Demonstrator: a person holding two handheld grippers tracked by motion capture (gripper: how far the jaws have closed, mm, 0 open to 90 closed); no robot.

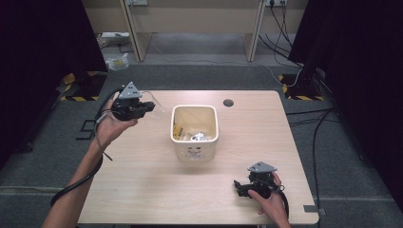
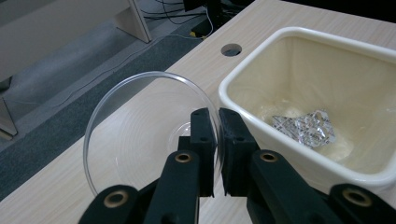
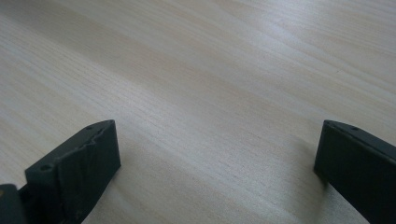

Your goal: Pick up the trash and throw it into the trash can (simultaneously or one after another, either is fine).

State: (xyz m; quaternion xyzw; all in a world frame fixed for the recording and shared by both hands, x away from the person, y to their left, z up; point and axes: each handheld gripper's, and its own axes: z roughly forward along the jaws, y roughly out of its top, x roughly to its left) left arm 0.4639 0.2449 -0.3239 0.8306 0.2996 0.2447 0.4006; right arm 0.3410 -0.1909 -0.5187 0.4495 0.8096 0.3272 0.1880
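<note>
Clear plastic bowl (image 2: pixel 140 130), round and shallow, held tilted on edge off the surface, at the left side near the far-left corner. In the left gripper view its rim passes between the two black jaws, which are pinched together on it; the bowl's open face is turned toward the camera. In the high view the bowl (image 1: pixel 154 105) reads as a faint transparent arc just ahead of the left tool (image 1: pixel 142 108).

Left tool (image 2: pixel 217 140): clamped on the bowl's rim, raised above the surface, grey three-cornered plate on top, cable trailing back along the forearm.

Just beside the bowl, to its right: a cream square bin (image 2: pixel 373 179) with rounded corners (a small face printed on its near wall, seen from the high view). Bin (image 1: pixel 175 142) stands upright around the middle of the surface. Inside it, a crumpled piece of silver foil (image 2: pixel 303 128) lies on the bottom, with pale scraps around it that are too soft to identify.

Right tool (image 1: pixel 242 190): low at the near-right part of the surface, well apart from bin and bowl. Right gripper view shows its jaws spread wide with bare wood grain between them, nothing held.

Surface (image 1: pixel 142 190): light wood, round cable hole (image 1: pixel 228 102) near the far edge.
</note>
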